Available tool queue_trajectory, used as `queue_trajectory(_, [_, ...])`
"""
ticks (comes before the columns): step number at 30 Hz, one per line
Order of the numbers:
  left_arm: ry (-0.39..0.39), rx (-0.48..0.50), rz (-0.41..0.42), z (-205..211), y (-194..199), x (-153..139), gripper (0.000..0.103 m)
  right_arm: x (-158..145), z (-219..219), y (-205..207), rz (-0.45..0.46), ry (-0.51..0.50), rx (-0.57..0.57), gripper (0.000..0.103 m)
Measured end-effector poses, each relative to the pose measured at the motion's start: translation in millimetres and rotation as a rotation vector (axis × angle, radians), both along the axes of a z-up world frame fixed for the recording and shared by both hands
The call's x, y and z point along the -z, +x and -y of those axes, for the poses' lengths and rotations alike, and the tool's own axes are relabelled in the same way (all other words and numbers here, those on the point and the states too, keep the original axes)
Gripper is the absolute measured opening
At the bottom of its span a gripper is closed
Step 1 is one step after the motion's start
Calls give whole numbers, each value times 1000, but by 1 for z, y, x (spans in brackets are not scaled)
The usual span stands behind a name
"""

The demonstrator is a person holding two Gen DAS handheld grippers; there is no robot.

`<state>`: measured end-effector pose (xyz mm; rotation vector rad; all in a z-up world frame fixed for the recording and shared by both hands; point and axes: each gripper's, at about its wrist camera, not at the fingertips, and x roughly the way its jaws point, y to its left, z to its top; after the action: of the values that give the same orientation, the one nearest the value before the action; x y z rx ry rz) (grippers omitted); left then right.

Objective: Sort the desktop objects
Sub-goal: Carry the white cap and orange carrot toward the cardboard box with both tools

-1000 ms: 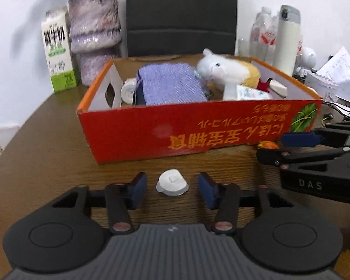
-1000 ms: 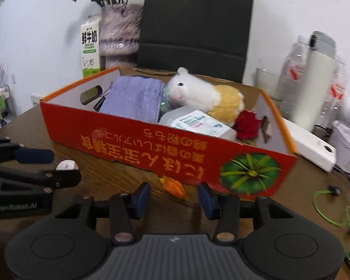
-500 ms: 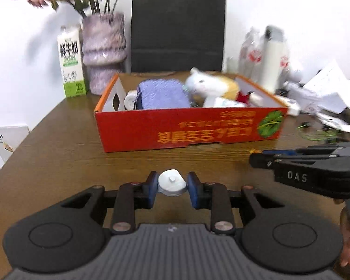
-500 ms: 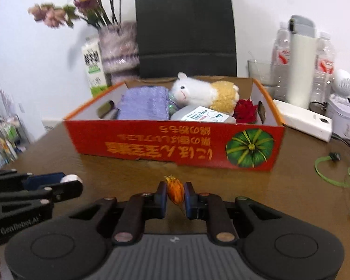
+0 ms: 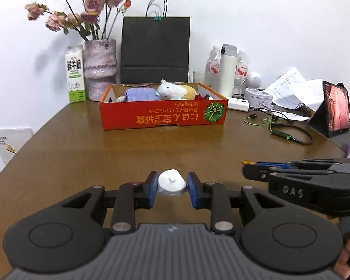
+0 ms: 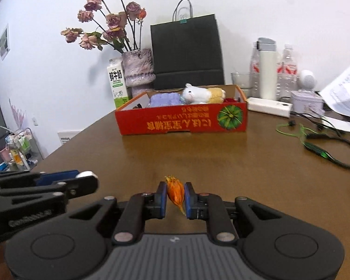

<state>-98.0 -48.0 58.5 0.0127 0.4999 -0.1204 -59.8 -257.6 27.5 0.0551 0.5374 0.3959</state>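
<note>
Two small things are in our grips now. Our left gripper [image 5: 172,187] squeezes the white cap [image 5: 172,182], and our right gripper [image 6: 175,197] pinches the orange dried flower [image 6: 175,192]. Both sit above the brown table [image 5: 81,158], well away from the red box [image 5: 163,115]. We think we should hold tight, carry them over the box wall, then let go gently.
</note>
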Motion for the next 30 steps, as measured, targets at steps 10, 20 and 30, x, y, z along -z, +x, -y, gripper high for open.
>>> queue_trajectory(10, [-20, -67, -59, -18, -37, 19, 28, 9, 10, -60, 14, -47, 5, 14])
queue_trajectory(20, [-48, -87, -31, -20, -37, 12, 28, 4, 17, -59, 44, -36, 34, 14])
queue_trajectory(30, [-80, -103, 16, -29, -6, -15, 28, -24, 29, -29, 103, 0, 47, 14])
